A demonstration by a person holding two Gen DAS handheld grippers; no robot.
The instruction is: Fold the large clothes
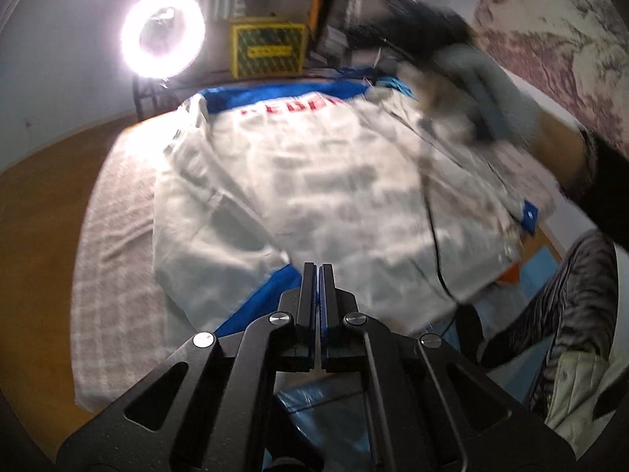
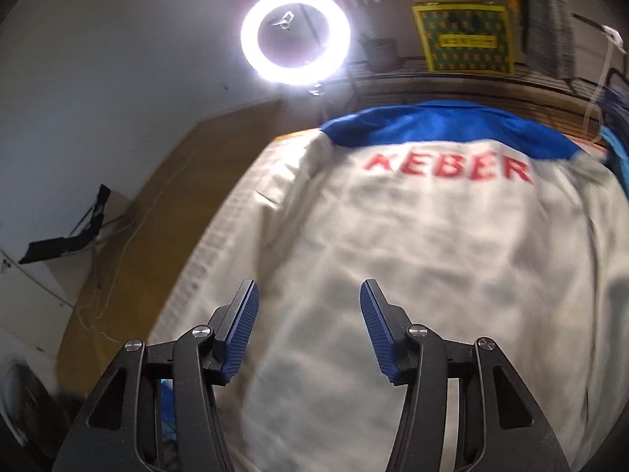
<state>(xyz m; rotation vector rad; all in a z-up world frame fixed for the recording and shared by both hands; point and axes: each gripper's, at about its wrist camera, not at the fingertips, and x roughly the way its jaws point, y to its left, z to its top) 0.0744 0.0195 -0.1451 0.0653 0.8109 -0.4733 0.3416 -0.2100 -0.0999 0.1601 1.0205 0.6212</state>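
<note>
A large white jacket with a blue yoke and red lettering lies spread back-up on a checked cloth. My left gripper is shut, its jaws pressed together over the jacket's near edge, beside a blue sleeve part. No fabric shows between them. My right gripper hovers open above the jacket's near left part, with nothing between its blue pads. In the left wrist view a blurred grey-gloved hand is over the jacket's far right shoulder.
A lit ring light and a yellow crate stand behind the jacket. A thin black cable runs over the jacket's right side. The person's patterned trouser leg is at the near right.
</note>
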